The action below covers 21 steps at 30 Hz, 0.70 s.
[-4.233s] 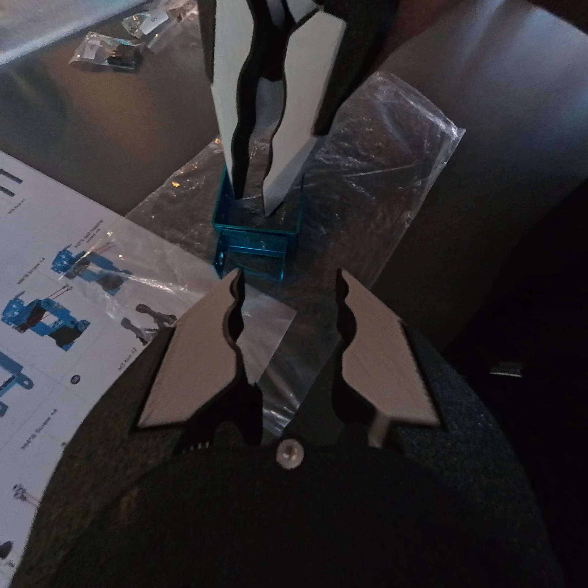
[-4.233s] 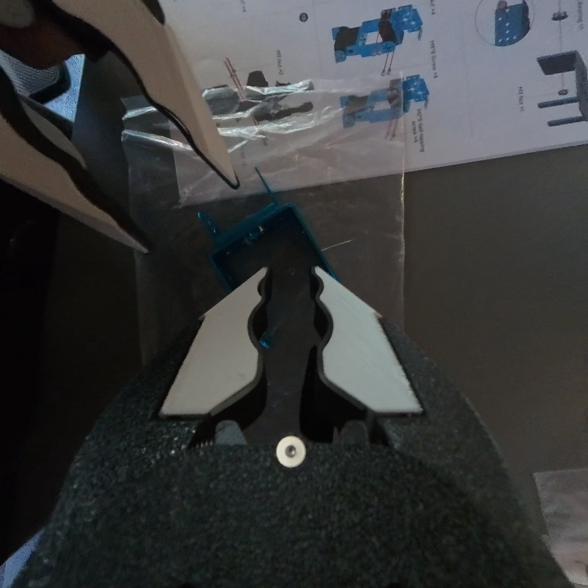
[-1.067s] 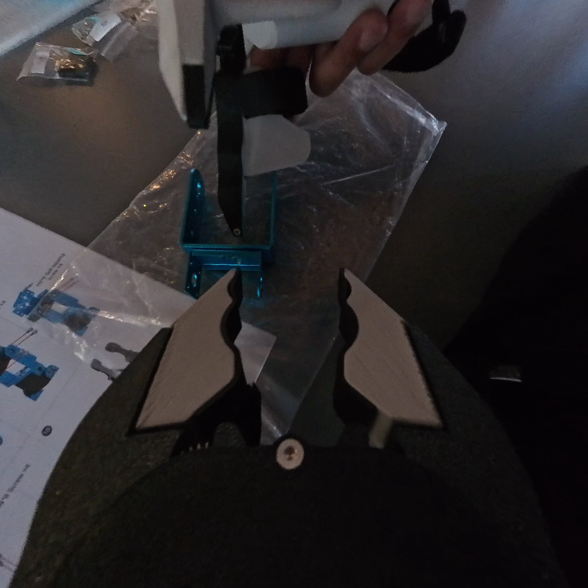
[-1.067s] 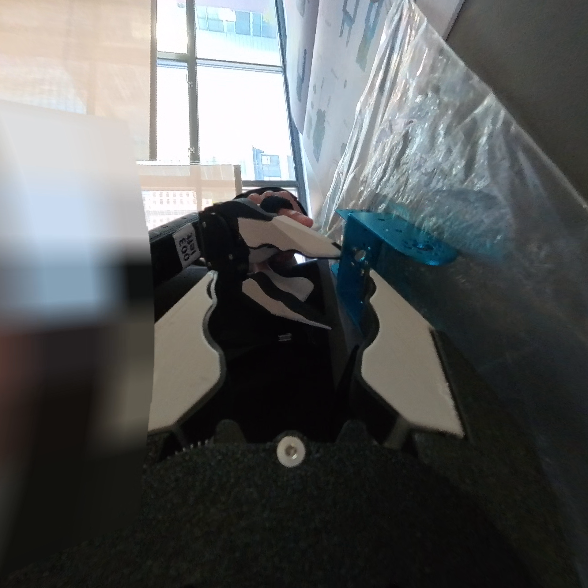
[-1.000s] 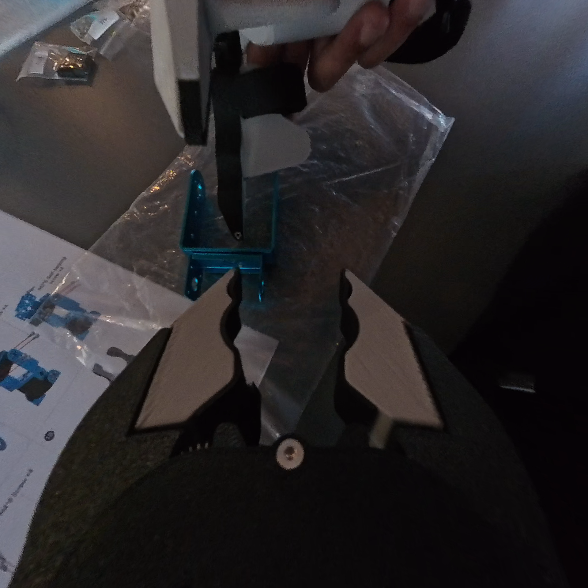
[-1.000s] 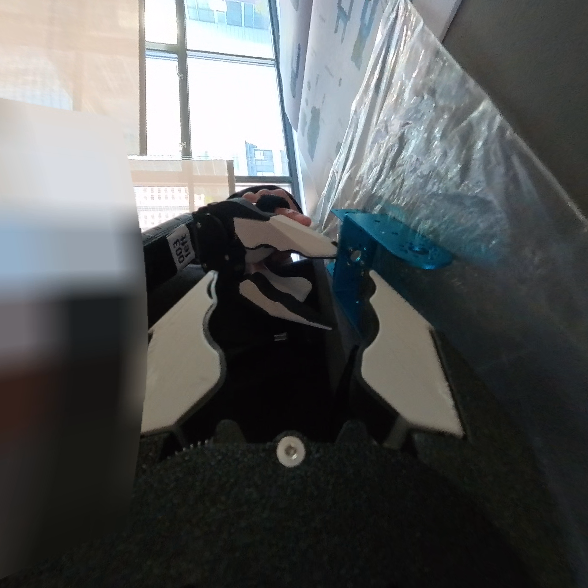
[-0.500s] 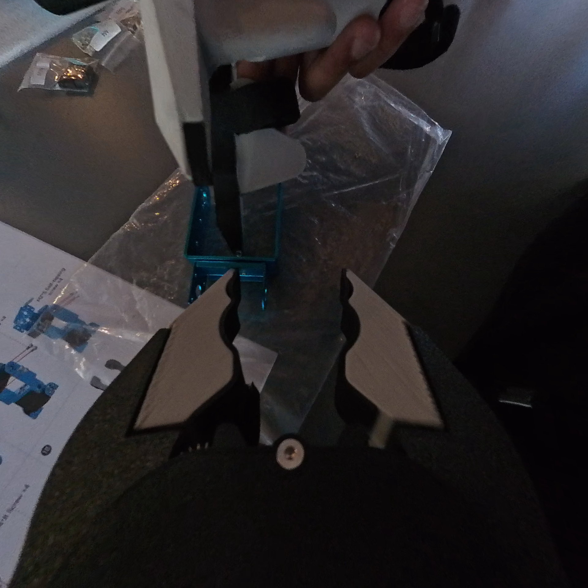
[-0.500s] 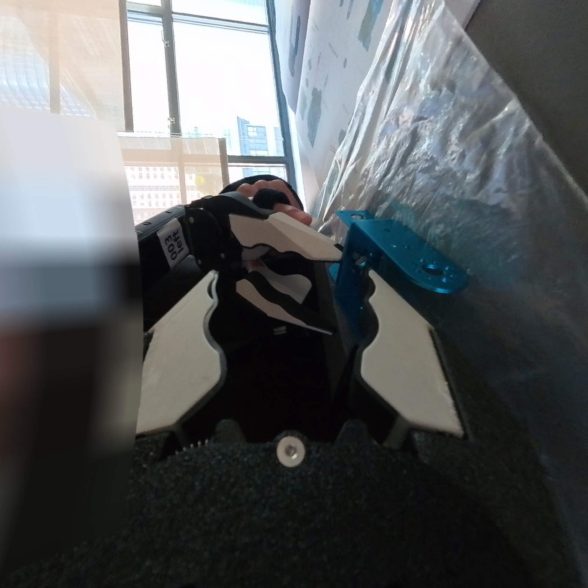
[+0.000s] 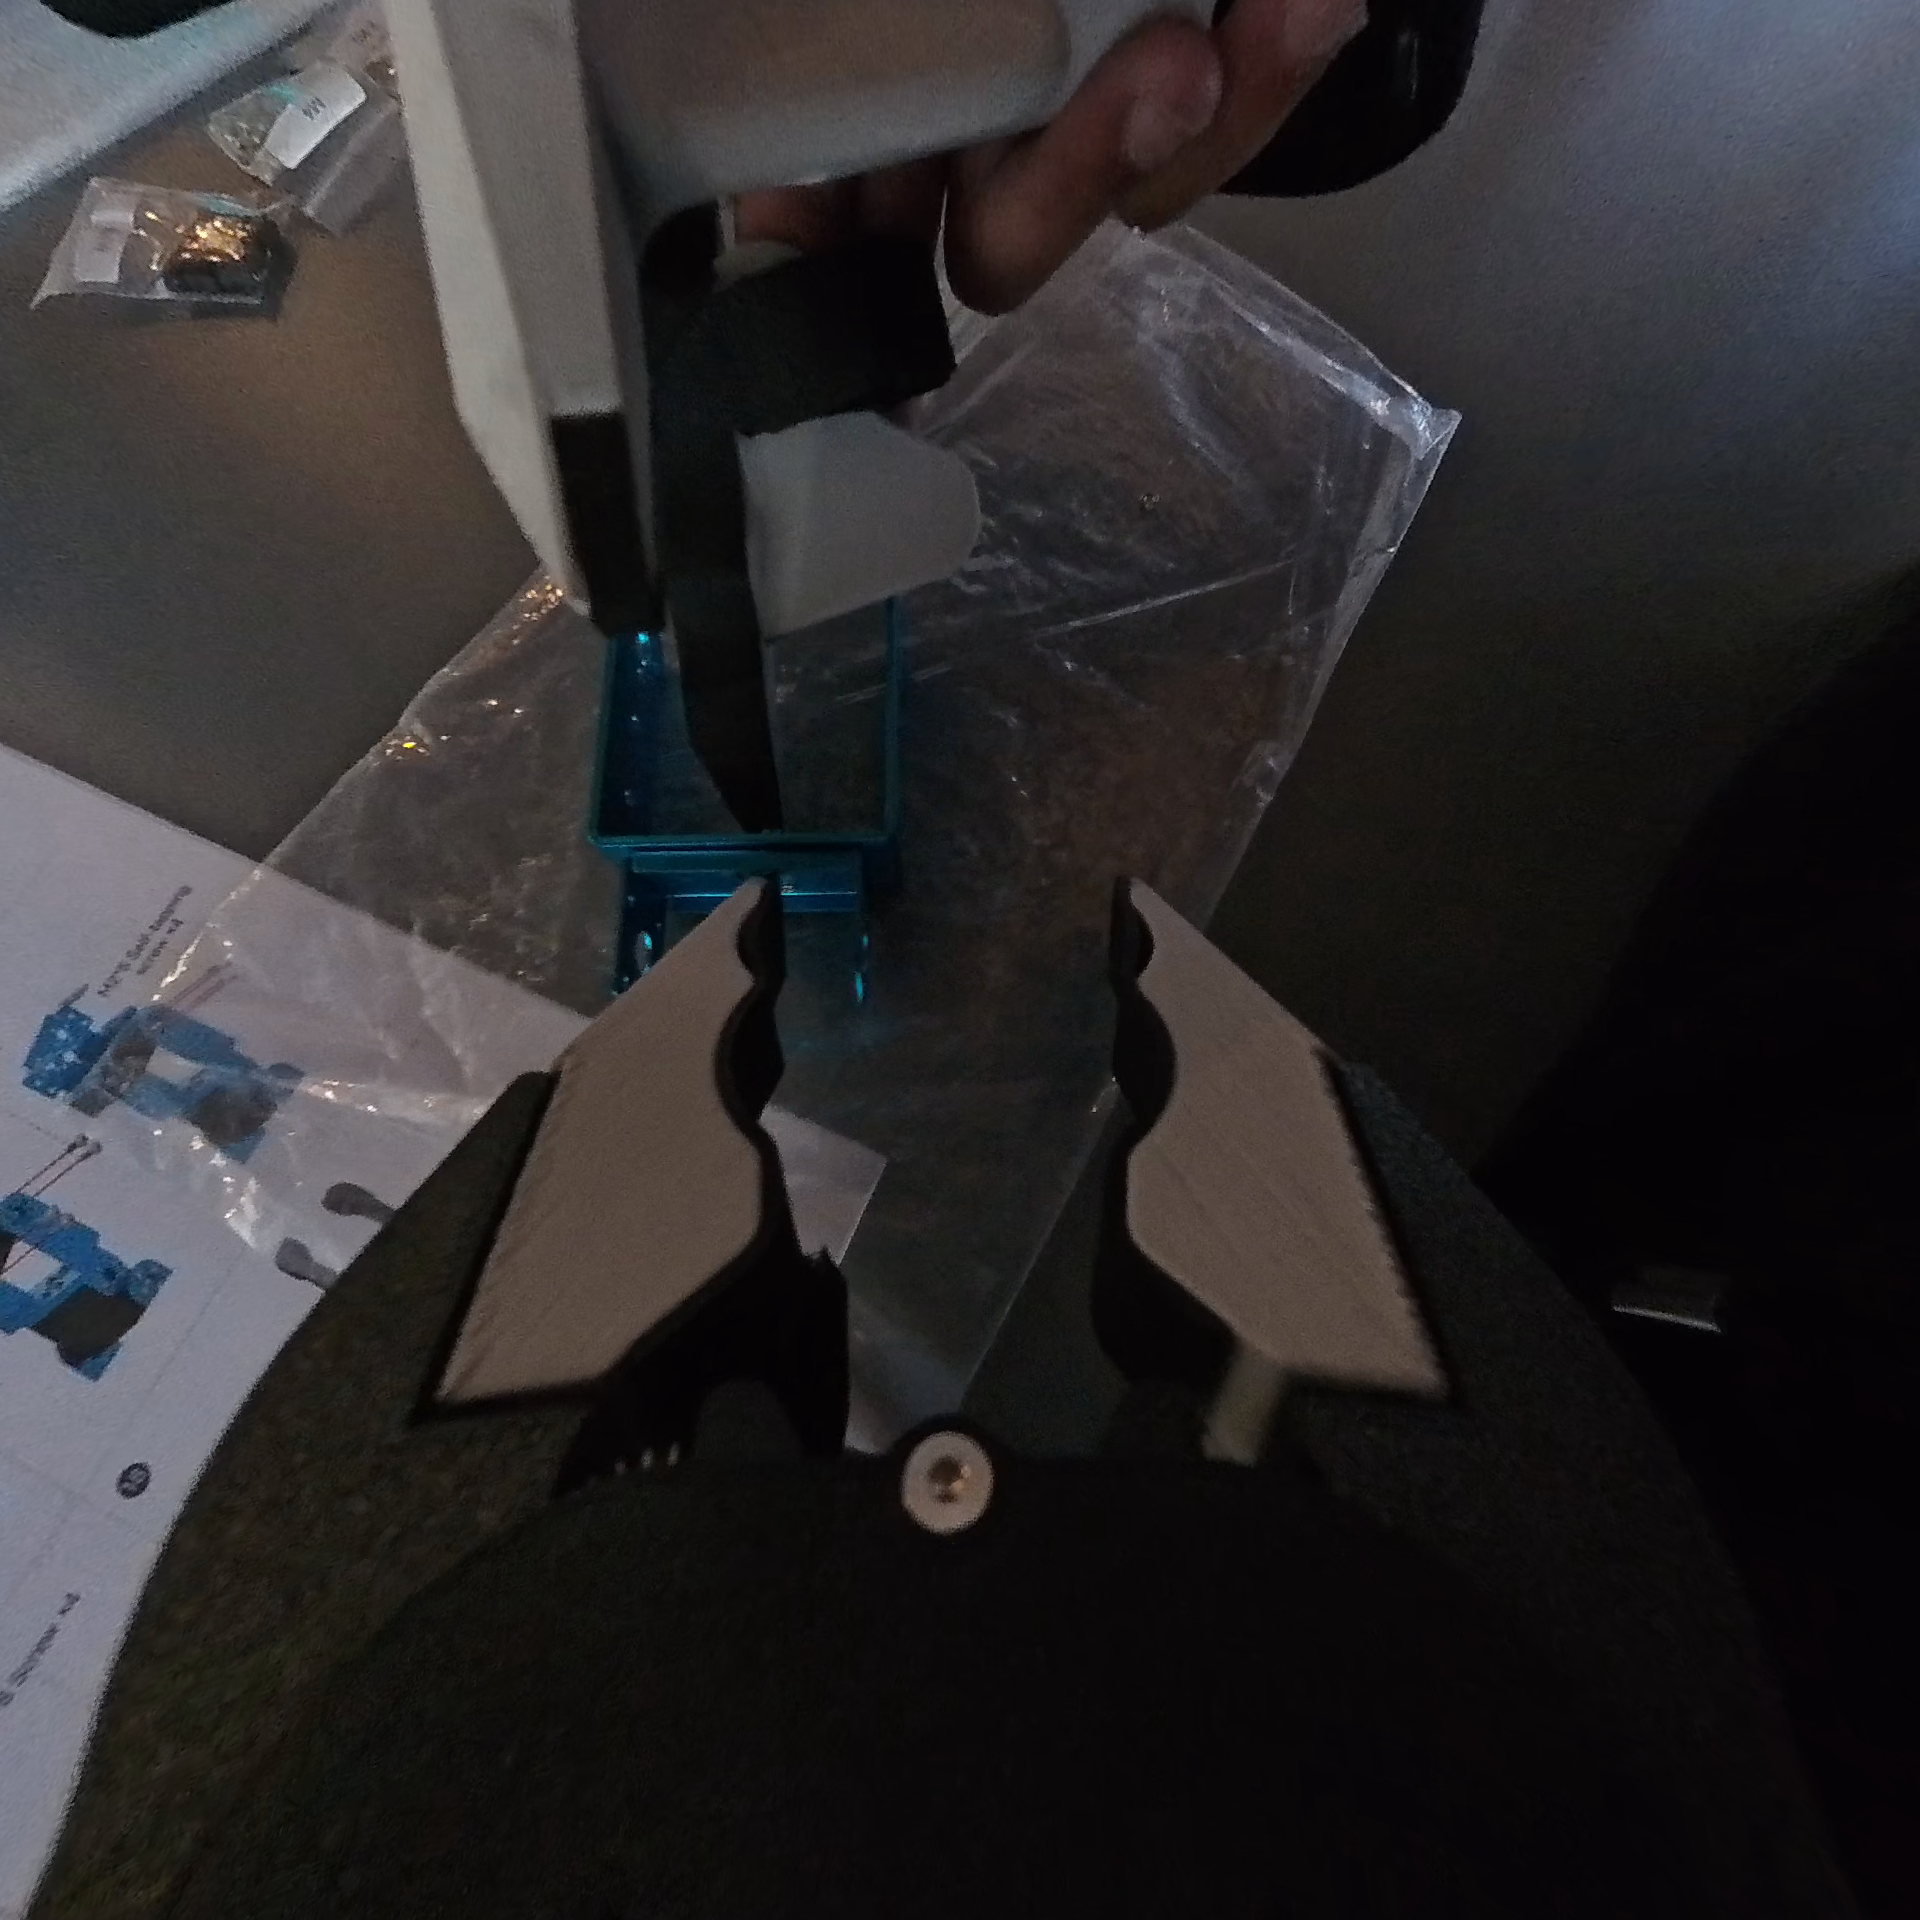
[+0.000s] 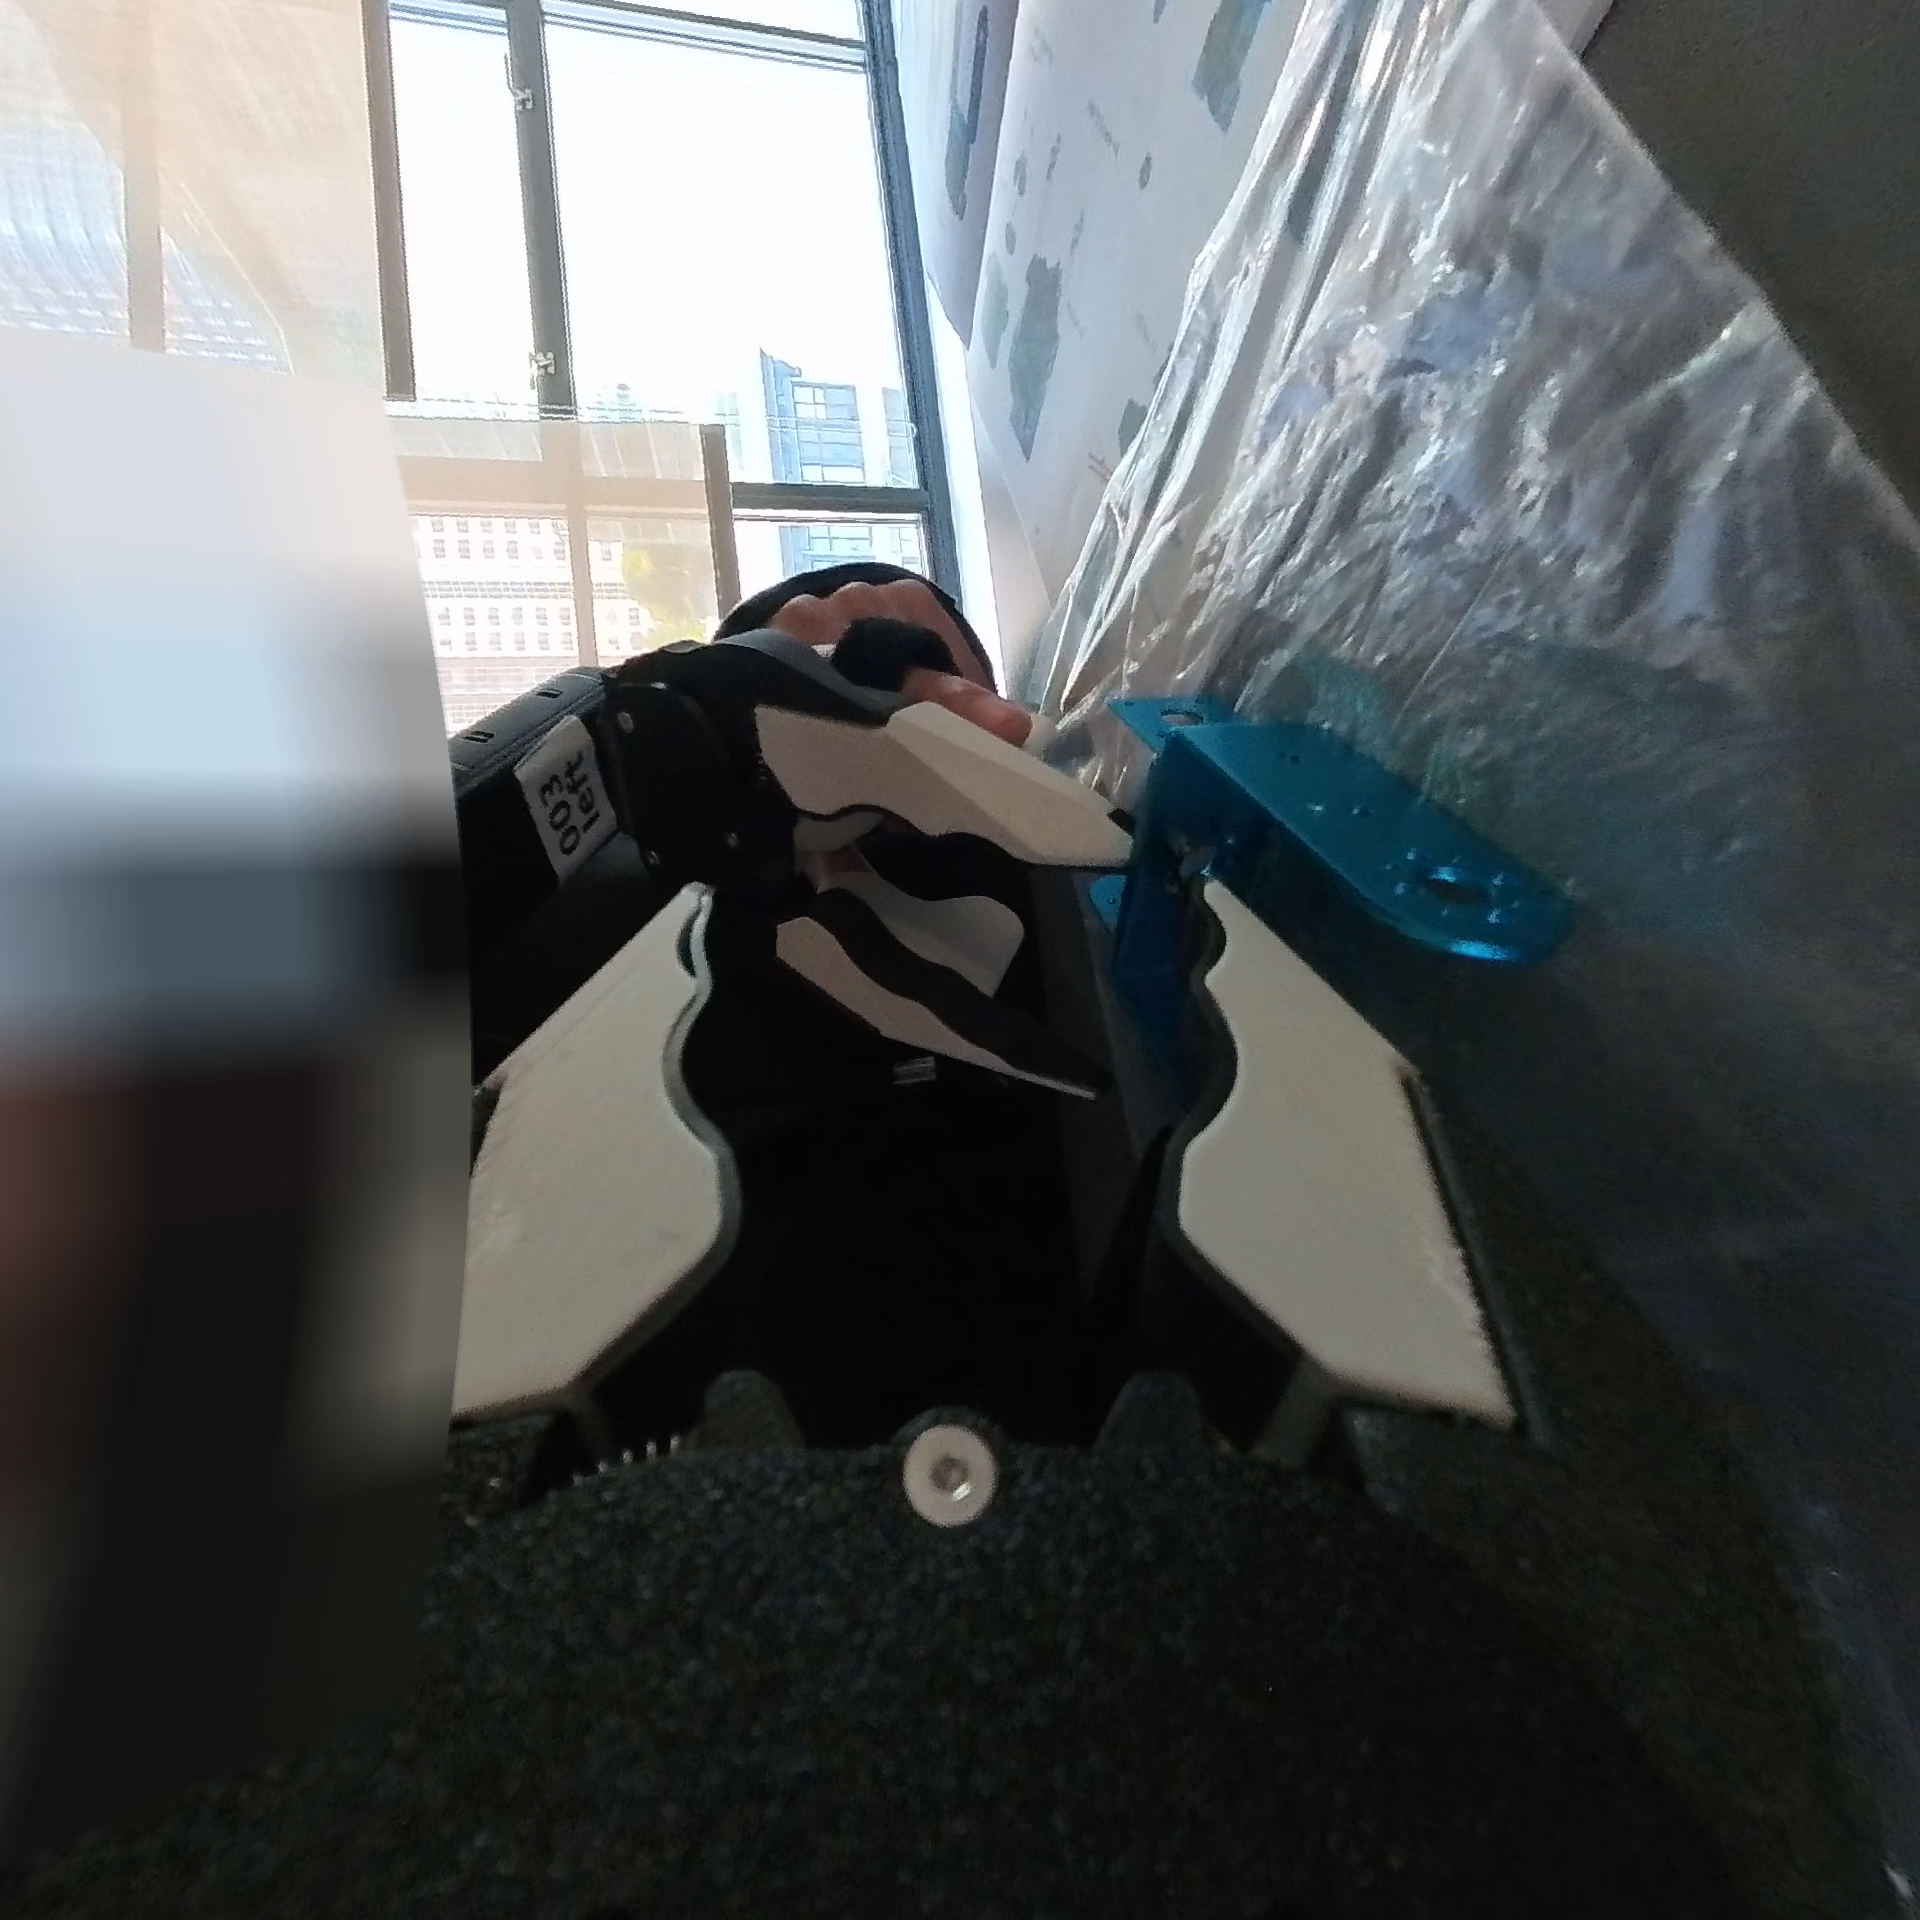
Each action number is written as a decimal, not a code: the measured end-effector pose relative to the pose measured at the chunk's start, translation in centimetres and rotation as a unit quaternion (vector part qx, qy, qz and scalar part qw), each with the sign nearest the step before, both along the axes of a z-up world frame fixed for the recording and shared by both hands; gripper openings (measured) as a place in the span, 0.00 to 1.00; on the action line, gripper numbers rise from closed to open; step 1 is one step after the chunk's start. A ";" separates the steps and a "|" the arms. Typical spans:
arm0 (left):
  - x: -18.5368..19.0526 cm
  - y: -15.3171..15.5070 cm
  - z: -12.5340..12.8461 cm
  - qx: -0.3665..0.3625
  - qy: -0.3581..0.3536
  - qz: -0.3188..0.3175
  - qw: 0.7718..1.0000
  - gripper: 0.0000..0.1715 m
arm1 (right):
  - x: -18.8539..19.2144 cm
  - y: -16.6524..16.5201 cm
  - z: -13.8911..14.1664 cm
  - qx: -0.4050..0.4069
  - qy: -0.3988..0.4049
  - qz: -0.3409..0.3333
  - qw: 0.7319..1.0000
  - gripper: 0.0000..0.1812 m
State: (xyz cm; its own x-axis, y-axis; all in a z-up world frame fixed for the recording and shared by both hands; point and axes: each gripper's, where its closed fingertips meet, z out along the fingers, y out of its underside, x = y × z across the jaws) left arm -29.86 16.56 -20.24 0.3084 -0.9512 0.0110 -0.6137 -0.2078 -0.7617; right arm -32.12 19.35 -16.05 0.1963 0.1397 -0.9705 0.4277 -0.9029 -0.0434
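A blue metal U-shaped bracket lies on a clear plastic bag on the grey table. My left gripper is open, and its left fingertip is just in front of the bracket's near end. My right gripper comes down from above, turned on its side. One of its fingers is inside the bracket and the other is outside the left wall. In the right wrist view the right gripper is open, with the bracket against its right finger. The left gripper faces it, with its upper fingertip at the bracket.
A white instruction sheet lies at the left, partly under the bag. Small bags of parts sit at the far left. A hand holds the right gripper. A window is behind. The table edge drops off at the right.
The right gripper has rolled onto its side and lowered onto the bracket. In the last second the left gripper edged closer to the bracket's near end. Both jaws stay open.
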 end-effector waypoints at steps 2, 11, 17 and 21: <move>0.0 0.0 0.0 0.000 0.001 0.000 1.000 0.36 | 0.0 -0.1 0.1 -0.003 0.001 0.001 1.000 0.49; 0.2 -0.2 0.1 0.001 0.000 -0.002 1.000 0.36 | 0.1 -0.4 0.1 -0.002 0.000 0.000 1.000 0.50; 0.2 -0.3 0.1 0.001 0.000 -0.005 1.000 0.36 | 0.2 -0.5 0.2 -0.002 -0.001 0.001 1.000 0.51; 0.2 -0.3 0.0 0.002 0.002 -0.005 1.000 0.36 | 0.3 -0.5 0.3 -0.003 0.000 0.000 1.000 0.51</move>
State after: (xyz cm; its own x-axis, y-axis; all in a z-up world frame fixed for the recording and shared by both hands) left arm -29.65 16.24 -20.25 0.2990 -0.9542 0.0049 -0.6192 -0.1979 -0.7599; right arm -31.86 18.88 -15.73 0.1970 0.1347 -0.9711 0.4277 -0.9031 -0.0385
